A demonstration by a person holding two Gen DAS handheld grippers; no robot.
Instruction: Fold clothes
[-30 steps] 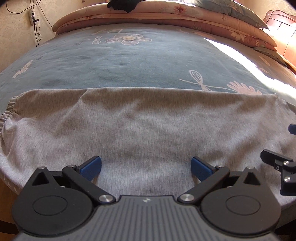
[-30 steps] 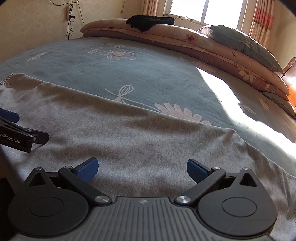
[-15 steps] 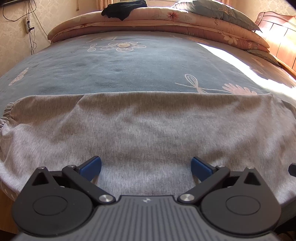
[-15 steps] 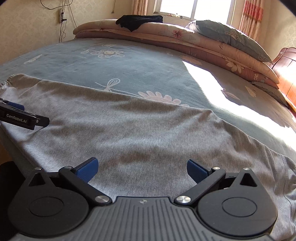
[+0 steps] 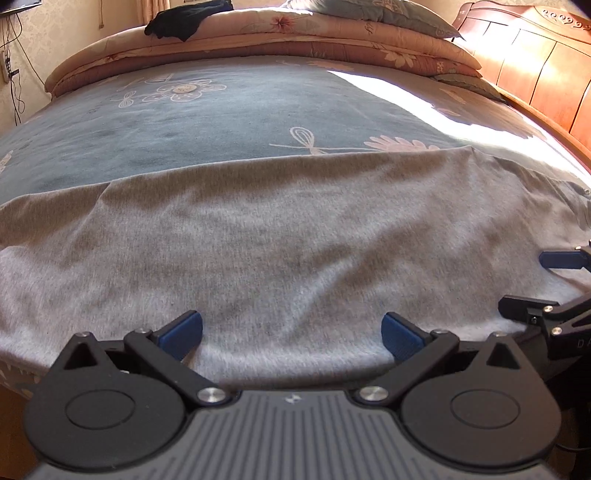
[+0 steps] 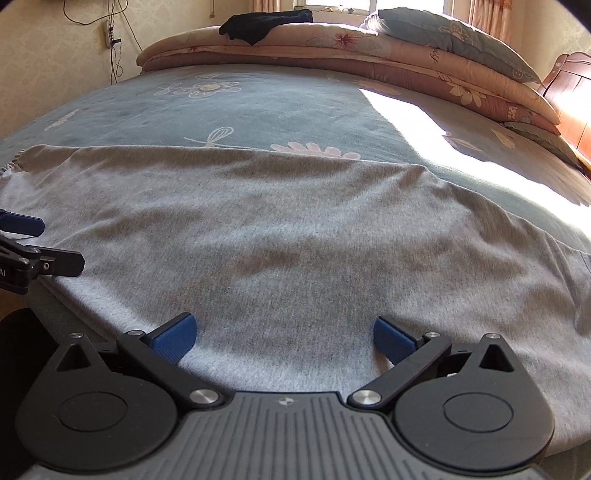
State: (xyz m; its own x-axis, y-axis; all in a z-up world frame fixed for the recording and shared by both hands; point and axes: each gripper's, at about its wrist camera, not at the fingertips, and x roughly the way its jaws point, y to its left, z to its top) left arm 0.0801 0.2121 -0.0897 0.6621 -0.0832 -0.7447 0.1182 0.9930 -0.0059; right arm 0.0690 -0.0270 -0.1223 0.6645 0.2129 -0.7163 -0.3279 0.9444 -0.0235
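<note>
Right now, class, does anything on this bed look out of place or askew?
Only a black garment dumped on the folded quilts at the far side. The grey garment lies flat along the near edge, lightly rippled.

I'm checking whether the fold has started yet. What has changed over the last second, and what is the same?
Only the viewpoints shifted: both cameras now see more of the headboard side, and the right gripper is again at the edge of the left view. Nothing was gripped or let go. The left gripper and the right one stay open at the near edge of the grey garment, which lies spread flat on the blue bedspread as before.
</note>
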